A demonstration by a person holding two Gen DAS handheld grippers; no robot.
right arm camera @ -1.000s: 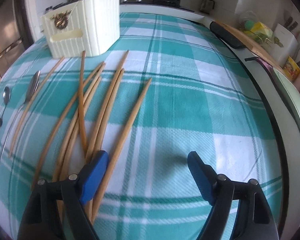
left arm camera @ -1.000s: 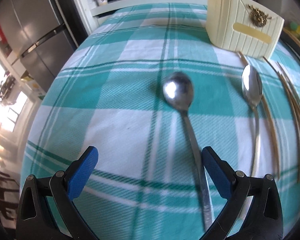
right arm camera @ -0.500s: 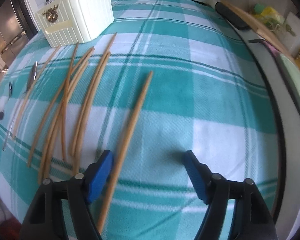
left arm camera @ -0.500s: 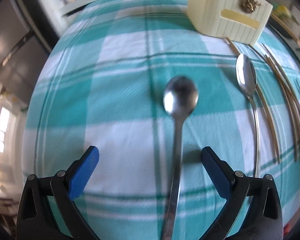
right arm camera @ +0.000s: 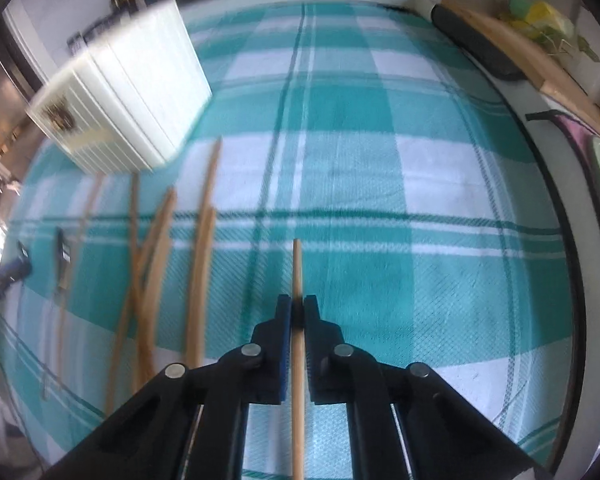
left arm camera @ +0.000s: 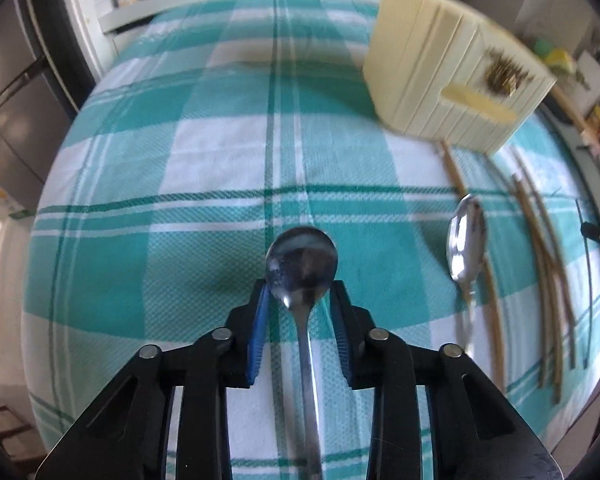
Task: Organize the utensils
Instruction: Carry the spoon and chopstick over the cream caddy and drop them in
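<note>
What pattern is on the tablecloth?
The tablecloth has a teal and white check with dark green lines, clearest in the right wrist view.

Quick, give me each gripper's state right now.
Left gripper: jaws just closed on the round spoon, holding it.
Right gripper: jaws just closed on a chopstick, holding it.

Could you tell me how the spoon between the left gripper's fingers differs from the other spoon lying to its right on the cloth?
The round-bowled spoon has a broad, nearly circular bowl; the oval spoon has a narrower, elongated one. The round-bowled spoon sits clamped in the left gripper, whose jaws have just closed on it; the oval spoon lies free beside the chopsticks. Both are shiny metal, with bowls pointing towards the cream holder.
</note>
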